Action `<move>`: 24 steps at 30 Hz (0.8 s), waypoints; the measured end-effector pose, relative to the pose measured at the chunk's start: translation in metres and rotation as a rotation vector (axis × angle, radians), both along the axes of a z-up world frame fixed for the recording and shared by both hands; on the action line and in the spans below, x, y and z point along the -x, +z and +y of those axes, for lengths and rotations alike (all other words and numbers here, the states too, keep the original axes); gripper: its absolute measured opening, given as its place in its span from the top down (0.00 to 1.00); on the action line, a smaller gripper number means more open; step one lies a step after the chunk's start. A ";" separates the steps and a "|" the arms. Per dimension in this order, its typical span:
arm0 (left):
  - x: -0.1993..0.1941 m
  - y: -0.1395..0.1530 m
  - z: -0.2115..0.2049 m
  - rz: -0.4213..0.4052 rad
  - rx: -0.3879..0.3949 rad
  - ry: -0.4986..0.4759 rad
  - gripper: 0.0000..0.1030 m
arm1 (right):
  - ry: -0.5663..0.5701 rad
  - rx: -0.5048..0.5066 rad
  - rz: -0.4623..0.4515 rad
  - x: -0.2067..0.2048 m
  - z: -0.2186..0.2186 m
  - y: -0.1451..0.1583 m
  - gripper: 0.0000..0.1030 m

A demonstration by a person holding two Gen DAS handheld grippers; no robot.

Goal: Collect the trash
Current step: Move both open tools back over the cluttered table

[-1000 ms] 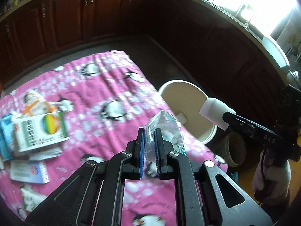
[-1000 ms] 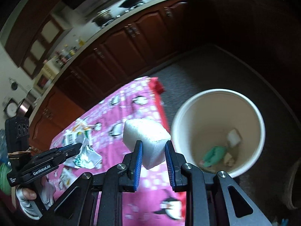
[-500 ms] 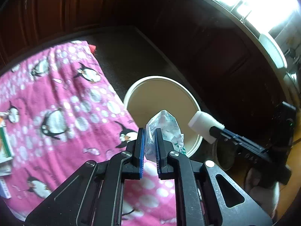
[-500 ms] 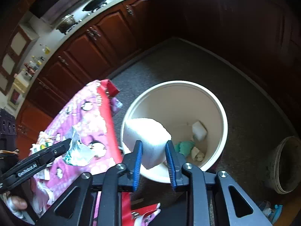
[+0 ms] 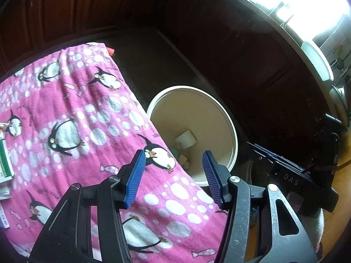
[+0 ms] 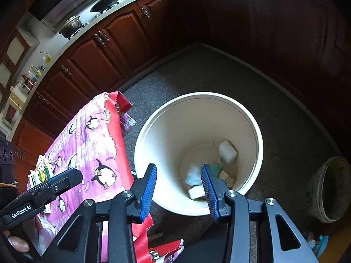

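A cream waste bucket (image 6: 252, 129) stands on the floor beside the table; it also shows in the left wrist view (image 5: 230, 127). Inside lie a white foam block (image 6: 228, 151), a blurred clear plastic wrapper (image 6: 193, 174), a second white block (image 6: 196, 193) and green scraps (image 6: 216, 167). My right gripper (image 6: 178, 188) is open and empty above the bucket's near rim. My left gripper (image 5: 173, 176) is open and empty over the table edge next to the bucket. In the left wrist view a white block (image 5: 186, 139) lies in the bucket.
The table wears a pink penguin cloth (image 5: 72, 114). Boxes and packets (image 5: 4, 160) lie at its left edge, also in the right wrist view (image 6: 40, 174). Dark wooden cabinets (image 6: 105, 50) ring the floor. A dirty grey pot (image 6: 331, 188) stands right of the bucket.
Both grippers opened. The plastic wrapper left my left gripper and the white foam block left my right gripper; both now lie in the bucket.
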State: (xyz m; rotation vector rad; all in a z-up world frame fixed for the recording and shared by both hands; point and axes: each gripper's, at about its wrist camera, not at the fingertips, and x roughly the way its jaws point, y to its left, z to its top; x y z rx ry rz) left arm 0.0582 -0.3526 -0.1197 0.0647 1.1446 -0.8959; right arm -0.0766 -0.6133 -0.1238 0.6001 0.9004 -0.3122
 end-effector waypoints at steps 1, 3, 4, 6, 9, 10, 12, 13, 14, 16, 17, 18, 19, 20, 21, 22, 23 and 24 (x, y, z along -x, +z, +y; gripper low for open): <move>0.000 0.001 0.003 -0.004 -0.002 0.004 0.49 | 0.003 0.001 -0.001 0.000 0.001 0.001 0.61; 0.000 0.002 0.010 -0.008 -0.003 0.011 0.49 | 0.010 0.002 -0.004 -0.001 0.005 0.003 0.60; 0.000 0.003 0.013 -0.012 -0.005 0.017 0.49 | 0.013 0.003 -0.006 -0.002 0.007 0.004 0.60; 0.000 0.004 0.019 -0.021 -0.010 0.027 0.49 | 0.019 0.008 -0.009 -0.003 0.010 0.006 0.59; 0.001 0.006 0.029 -0.034 -0.014 0.039 0.49 | 0.029 0.017 -0.012 -0.002 0.016 0.010 0.58; 0.001 0.007 0.032 -0.039 -0.016 0.044 0.49 | 0.033 0.018 -0.013 -0.002 0.018 0.011 0.58; 0.001 0.009 0.039 -0.049 -0.017 0.051 0.49 | 0.043 0.016 -0.015 -0.003 0.023 0.013 0.57; 0.002 0.011 0.043 -0.056 -0.017 0.056 0.49 | 0.048 0.015 -0.015 -0.003 0.026 0.014 0.57; 0.003 0.013 0.046 -0.062 -0.017 0.060 0.49 | 0.053 0.014 -0.016 -0.005 0.028 0.014 0.57; 0.005 0.018 0.054 -0.072 -0.016 0.070 0.49 | 0.066 0.011 -0.020 -0.008 0.035 0.016 0.57; 0.006 0.019 0.058 -0.074 -0.016 0.073 0.49 | 0.075 0.009 -0.023 -0.009 0.039 0.017 0.57; 0.006 0.020 0.064 -0.077 -0.017 0.079 0.49 | 0.084 0.008 -0.026 -0.011 0.043 0.019 0.56; 0.008 0.023 0.066 -0.081 -0.020 0.083 0.49 | 0.098 0.008 -0.028 -0.014 0.048 0.020 0.56; 0.009 0.025 0.068 -0.084 -0.023 0.087 0.49 | 0.106 0.007 -0.029 -0.016 0.052 0.021 0.56; 0.009 0.026 0.072 -0.088 -0.024 0.092 0.49 | 0.119 0.006 -0.030 -0.018 0.057 0.022 0.56; 0.010 0.027 0.078 -0.093 -0.026 0.099 0.49 | 0.135 0.002 -0.032 -0.022 0.064 0.023 0.56; 0.011 0.027 0.082 -0.095 -0.028 0.105 0.49 | 0.146 -0.002 -0.035 -0.024 0.069 0.023 0.56; 0.012 0.028 0.088 -0.098 -0.029 0.112 0.49 | 0.157 -0.007 -0.038 -0.026 0.074 0.024 0.56</move>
